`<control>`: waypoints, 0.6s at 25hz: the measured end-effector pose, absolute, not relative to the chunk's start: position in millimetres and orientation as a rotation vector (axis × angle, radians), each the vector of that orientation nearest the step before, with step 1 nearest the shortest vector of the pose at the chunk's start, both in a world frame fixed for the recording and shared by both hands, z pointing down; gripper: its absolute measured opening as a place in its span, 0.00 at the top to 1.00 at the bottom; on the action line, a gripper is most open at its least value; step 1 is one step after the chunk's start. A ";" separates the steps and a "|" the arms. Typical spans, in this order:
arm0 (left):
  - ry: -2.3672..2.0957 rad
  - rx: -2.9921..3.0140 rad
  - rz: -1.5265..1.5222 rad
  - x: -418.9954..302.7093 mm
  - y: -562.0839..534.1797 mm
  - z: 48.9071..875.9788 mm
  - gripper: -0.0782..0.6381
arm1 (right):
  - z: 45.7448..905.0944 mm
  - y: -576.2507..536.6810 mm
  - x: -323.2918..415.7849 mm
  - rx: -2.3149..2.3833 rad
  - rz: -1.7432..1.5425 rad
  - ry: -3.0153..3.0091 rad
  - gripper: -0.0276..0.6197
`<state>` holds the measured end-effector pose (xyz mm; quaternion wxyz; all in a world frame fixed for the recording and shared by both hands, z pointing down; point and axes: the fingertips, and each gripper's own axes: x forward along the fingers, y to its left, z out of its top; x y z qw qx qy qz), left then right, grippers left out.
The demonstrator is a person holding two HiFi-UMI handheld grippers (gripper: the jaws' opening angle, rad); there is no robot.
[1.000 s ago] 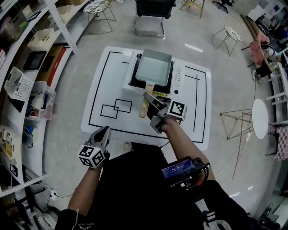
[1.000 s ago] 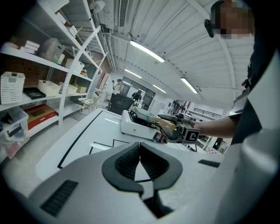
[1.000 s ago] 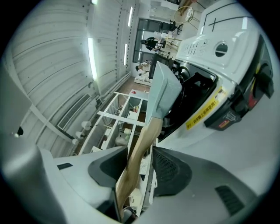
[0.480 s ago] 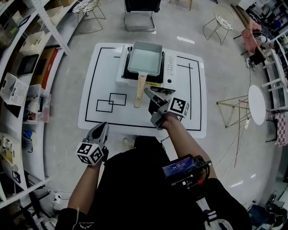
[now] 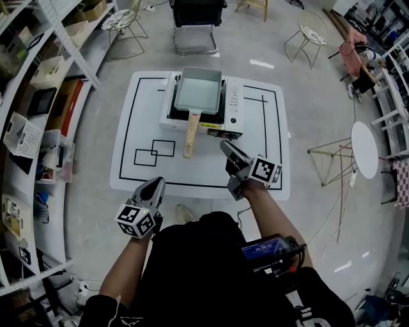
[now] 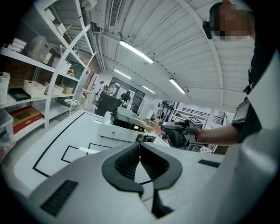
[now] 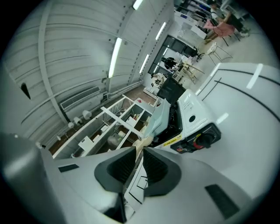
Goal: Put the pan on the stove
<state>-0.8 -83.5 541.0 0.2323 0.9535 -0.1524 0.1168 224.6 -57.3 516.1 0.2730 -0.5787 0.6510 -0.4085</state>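
Note:
The pale rectangular pan (image 5: 199,90) sits on the white tabletop stove (image 5: 233,108), its wooden handle (image 5: 190,135) pointing toward me over the table. My right gripper (image 5: 225,148) hovers to the right of the handle, apart from it. Its jaws are closing, only a narrow gap is left, and nothing is between them. In the right gripper view (image 7: 139,159) the stove (image 7: 192,118) and pan (image 7: 159,120) lie ahead. My left gripper (image 5: 155,185) is shut and empty at the table's near edge; in its own view (image 6: 140,148) the stove (image 6: 118,130) is far ahead.
The white table (image 5: 211,172) has black outlines, with two overlapping squares (image 5: 153,152) left of the handle. Shelving with bins (image 5: 38,96) runs along the left. A black chair (image 5: 195,19) stands behind the table, and a round white side table (image 5: 365,150) is at the right.
My right gripper has drawn back from the pan handle toward me and to the right, and its jaws have narrowed. The pan stays on the stove. The left gripper has hardly moved.

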 end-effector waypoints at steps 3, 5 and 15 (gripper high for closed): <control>-0.418 2.628 0.313 8.9 -70.0 536.6 0.88 | 515.7 -36.2 232.3 -1.634 -1.032 1.822 0.90; -0.428 2.627 0.312 11.6 -60.6 534.0 0.88 | 514.7 -21.1 235.4 -1.665 -0.990 1.867 0.91; -0.454 2.633 0.307 24.2 -13.4 520.1 0.88 | 520.5 62.5 226.0 -1.806 -0.804 2.179 0.92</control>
